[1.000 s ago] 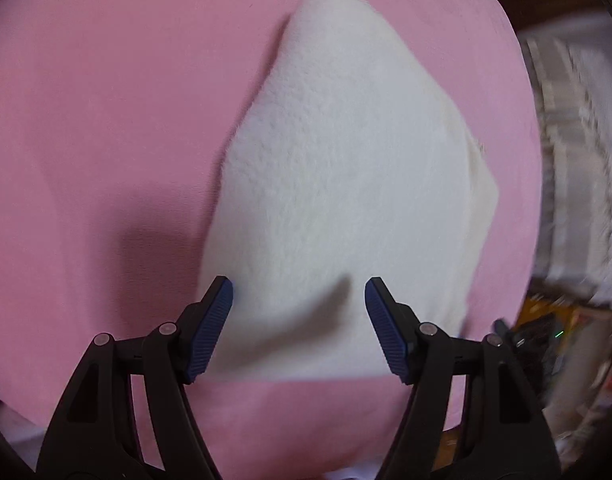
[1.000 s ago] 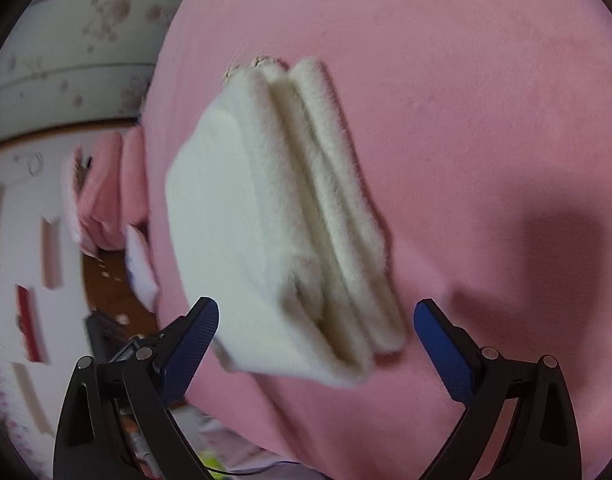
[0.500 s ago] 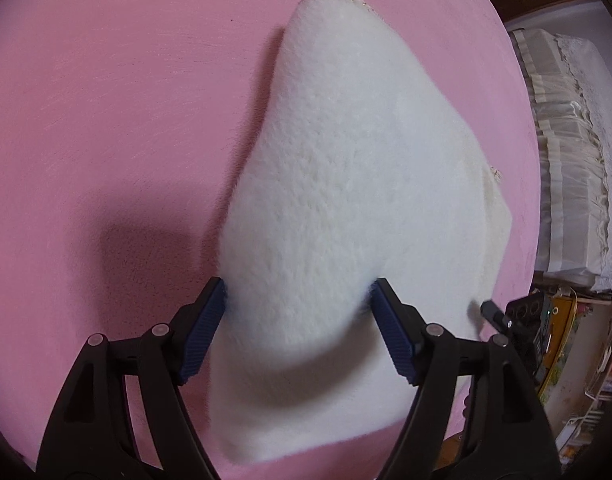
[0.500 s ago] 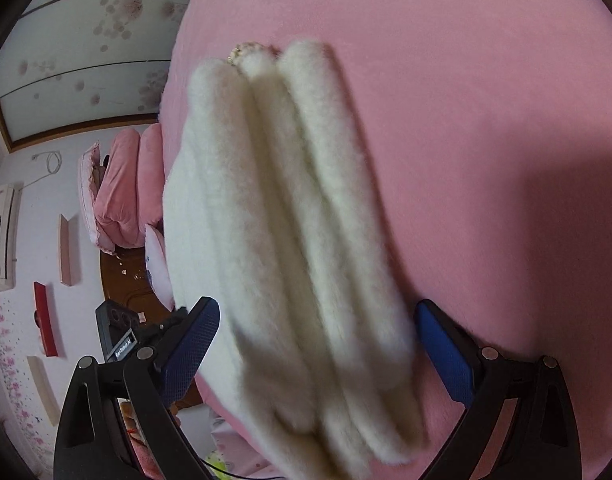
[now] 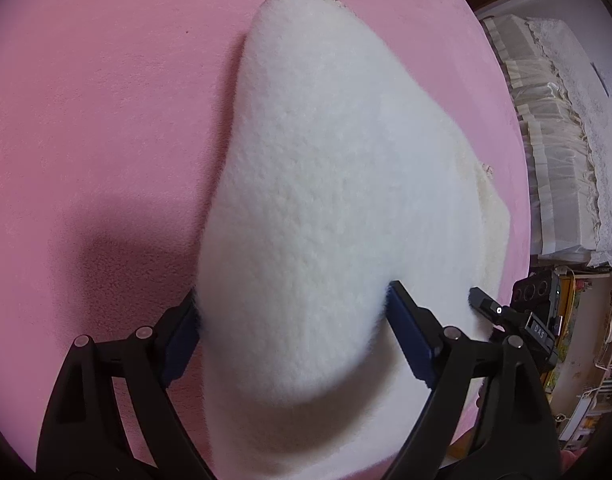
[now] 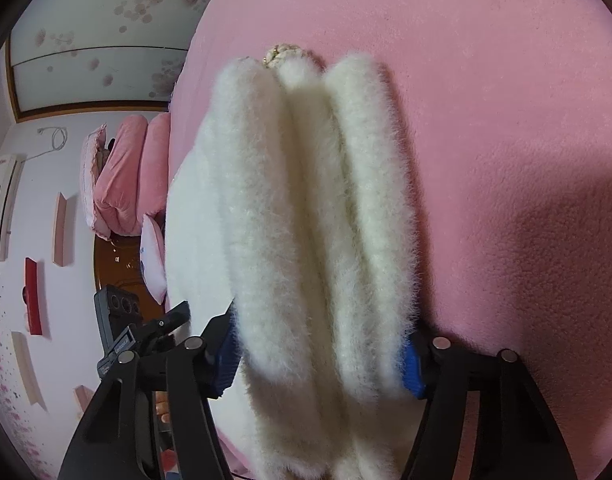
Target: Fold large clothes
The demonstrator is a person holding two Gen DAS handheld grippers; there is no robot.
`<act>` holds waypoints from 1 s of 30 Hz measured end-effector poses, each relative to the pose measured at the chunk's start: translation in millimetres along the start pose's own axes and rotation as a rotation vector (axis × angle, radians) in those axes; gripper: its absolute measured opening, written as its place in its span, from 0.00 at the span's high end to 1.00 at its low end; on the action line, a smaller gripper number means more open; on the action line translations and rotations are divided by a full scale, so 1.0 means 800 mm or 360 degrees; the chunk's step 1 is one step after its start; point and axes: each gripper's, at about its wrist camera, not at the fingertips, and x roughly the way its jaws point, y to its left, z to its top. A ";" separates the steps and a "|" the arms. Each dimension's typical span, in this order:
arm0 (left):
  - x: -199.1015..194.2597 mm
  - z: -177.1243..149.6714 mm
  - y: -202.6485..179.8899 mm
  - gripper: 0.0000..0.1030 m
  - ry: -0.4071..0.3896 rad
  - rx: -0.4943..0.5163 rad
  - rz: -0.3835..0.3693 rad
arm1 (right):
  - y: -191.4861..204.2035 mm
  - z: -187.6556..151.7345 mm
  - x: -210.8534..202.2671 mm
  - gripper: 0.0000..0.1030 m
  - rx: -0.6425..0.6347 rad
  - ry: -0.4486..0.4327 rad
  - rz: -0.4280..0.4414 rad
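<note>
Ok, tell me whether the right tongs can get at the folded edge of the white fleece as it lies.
Likely yes: the right tongs already straddle the white fleece, its stacked folds between the blue pads, which have just been closing. Nothing lies in the way.

White fluffy garment, folded into a thick stack of three rolled layers. Lies flat on the pink bed cover, near its edge.

We are in a home bedroom: pink bedspread, stacked pink quilts (beside a pillow), sliding doors.
</note>
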 end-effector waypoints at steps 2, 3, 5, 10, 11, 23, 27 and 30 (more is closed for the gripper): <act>-0.002 -0.009 -0.010 0.25 -0.0071 0.0007 0.0041 | 0.001 -0.001 -0.011 0.47 -0.0012 -0.0007 -0.0012; -0.005 -0.016 -0.018 0.27 -0.0121 0.0021 0.0074 | 0.009 -0.005 -0.010 0.52 -0.0026 -0.0012 -0.0024; -0.011 -0.032 -0.037 0.31 -0.0234 0.0089 0.0158 | 0.022 -0.013 -0.014 0.57 -0.0069 -0.0023 -0.0043; -0.038 -0.063 -0.059 0.45 -0.0433 0.0104 0.0214 | 0.049 -0.030 -0.035 0.63 -0.0167 -0.0040 -0.0046; -0.045 -0.069 -0.062 0.46 -0.0466 0.0098 0.0205 | 0.057 -0.035 -0.039 0.63 -0.0199 -0.0043 -0.0056; -0.099 -0.210 -0.096 0.48 -0.0492 0.0073 0.0205 | 0.145 -0.158 -0.114 0.64 -0.0544 -0.0013 -0.0280; -0.118 -0.269 -0.107 0.49 -0.0421 0.0048 0.0201 | 0.133 -0.195 -0.130 0.64 -0.0514 0.0064 -0.0322; -0.138 -0.310 -0.097 0.49 -0.0392 0.0015 0.0174 | 0.131 -0.207 -0.132 0.64 -0.0506 0.0149 -0.0354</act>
